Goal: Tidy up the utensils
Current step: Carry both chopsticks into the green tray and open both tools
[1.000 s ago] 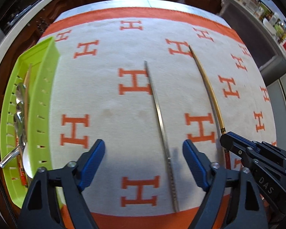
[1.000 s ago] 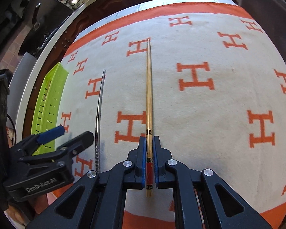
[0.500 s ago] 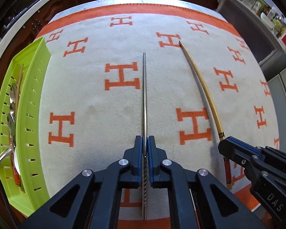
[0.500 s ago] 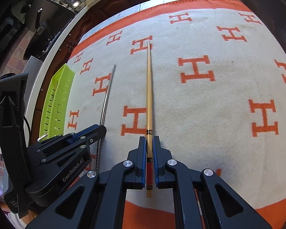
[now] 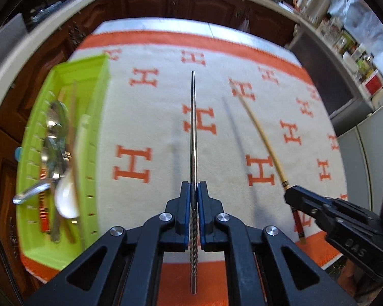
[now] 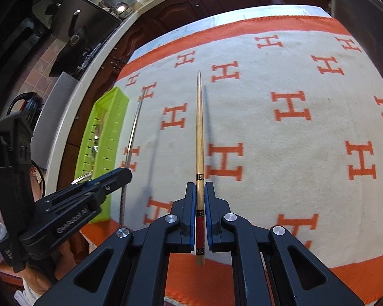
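Note:
My left gripper (image 5: 194, 191) is shut on a metal chopstick (image 5: 193, 132) with a twisted grip end; the stick hangs above the cloth and casts a shadow. My right gripper (image 6: 200, 191) is shut on a wooden chopstick (image 6: 200, 127) with a red and black end, also lifted off the cloth. In the left wrist view the wooden chopstick (image 5: 265, 142) and the right gripper (image 5: 293, 193) show at the right. In the right wrist view the metal chopstick (image 6: 132, 132) and the left gripper (image 6: 122, 176) show at the left. A lime green slotted tray (image 5: 92, 117) at the left holds spoons and chopsticks.
A cream cloth (image 5: 150, 107) with orange H marks and an orange border covers the table. Dark wooden cabinets (image 5: 191, 2) stand beyond the far edge. A counter with jars and bottles (image 5: 344, 38) runs at the right. The tray (image 6: 115, 107) lies along the table's left edge.
The left gripper shut on the metal chopstick and lifted it off the cloth. The right gripper rose with the wooden chopstick. Both views now look from higher up, and the tray shows more.

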